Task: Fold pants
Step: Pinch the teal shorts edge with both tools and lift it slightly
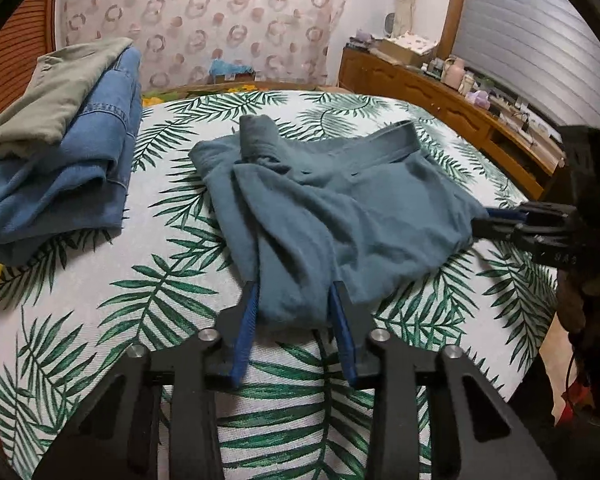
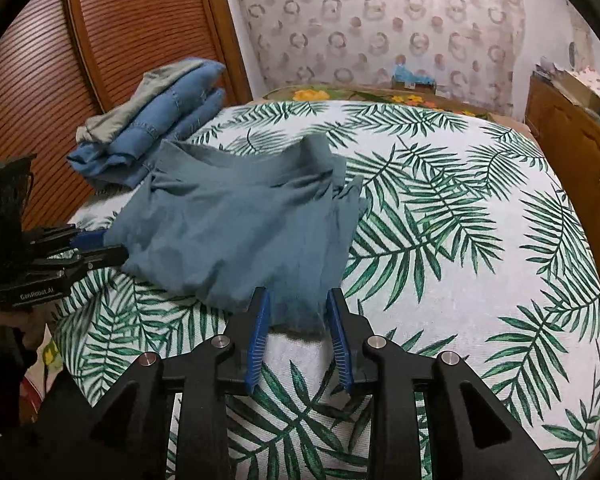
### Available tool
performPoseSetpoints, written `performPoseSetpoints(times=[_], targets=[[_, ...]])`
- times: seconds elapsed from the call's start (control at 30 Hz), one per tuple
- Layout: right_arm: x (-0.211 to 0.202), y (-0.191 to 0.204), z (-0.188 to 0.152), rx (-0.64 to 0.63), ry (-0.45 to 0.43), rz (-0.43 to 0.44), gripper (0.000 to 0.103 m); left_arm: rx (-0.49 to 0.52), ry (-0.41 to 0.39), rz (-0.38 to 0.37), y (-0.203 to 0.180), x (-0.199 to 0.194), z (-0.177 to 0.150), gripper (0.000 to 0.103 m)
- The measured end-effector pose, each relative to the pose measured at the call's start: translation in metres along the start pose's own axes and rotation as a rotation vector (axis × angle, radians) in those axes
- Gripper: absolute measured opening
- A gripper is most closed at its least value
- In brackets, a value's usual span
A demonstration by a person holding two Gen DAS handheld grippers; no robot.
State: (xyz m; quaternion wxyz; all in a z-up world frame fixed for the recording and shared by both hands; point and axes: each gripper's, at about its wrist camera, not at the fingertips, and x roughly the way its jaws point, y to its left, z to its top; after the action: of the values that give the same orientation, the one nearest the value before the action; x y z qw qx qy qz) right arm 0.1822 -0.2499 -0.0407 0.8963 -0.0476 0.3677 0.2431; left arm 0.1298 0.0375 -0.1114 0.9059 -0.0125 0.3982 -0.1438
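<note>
Your left gripper [image 1: 294, 292] and right gripper [image 2: 296, 300] both angle downward, jaws part-open, blue pads [image 1: 248, 320] straddling cloth at each side.

Both grippers, left gripper [image 1: 294, 300] and right gripper [image 2: 296, 306], are black, with blue ribbed pads, silver screws and white lettering.

We can read one marking clearly: white lettering "GenRobot.AI" on the side of the black plastic body of the left tongs [image 2: 112, 246], at the left edge of the right wrist view. In the left wrist view, the black body of the right tongs [image 1: 488, 222] carries pale lettering too, but it is upside down and too blurred for us to read.
</note>
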Motion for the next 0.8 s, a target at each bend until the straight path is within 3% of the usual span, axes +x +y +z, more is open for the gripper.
performPoseSetpoints(times=[0.03, 0.1, 0.13, 0.37, 0.63, 0.8], targets=[[0.001, 0.000, 0.000, -0.003, 0.002, -0.002, 0.024, 0.000, -0.005, -0.009, 0.000, 0.000, 0.000, 0.014], [0.000, -0.002, 0.001, -0.003, -0.005, -0.003, 0.008, 0.005, -0.022, 0.004, -0.004, -0.004, -0.001, 0.010], [-0.003, -0.003, 0.001, 0.004, -0.019, 0.002, 0.007, 0.007, -0.033, 0.011, -0.005, -0.007, -0.002, 0.010], [-0.037, 0.008, -0.014, -0.024, -0.082, 0.023, 0.006, 0.007, -0.109, -0.021, -0.018, -0.053, -0.013, 0.009], [-0.076, 0.020, -0.044, -0.033, -0.083, 0.069, 0.006, 0.017, -0.073, -0.052, -0.030, -0.076, -0.039, 0.009], [-0.083, 0.023, -0.046, -0.057, -0.085, 0.069, 0.006, 0.007, -0.051, -0.033, -0.028, -0.075, -0.043, 0.009]])
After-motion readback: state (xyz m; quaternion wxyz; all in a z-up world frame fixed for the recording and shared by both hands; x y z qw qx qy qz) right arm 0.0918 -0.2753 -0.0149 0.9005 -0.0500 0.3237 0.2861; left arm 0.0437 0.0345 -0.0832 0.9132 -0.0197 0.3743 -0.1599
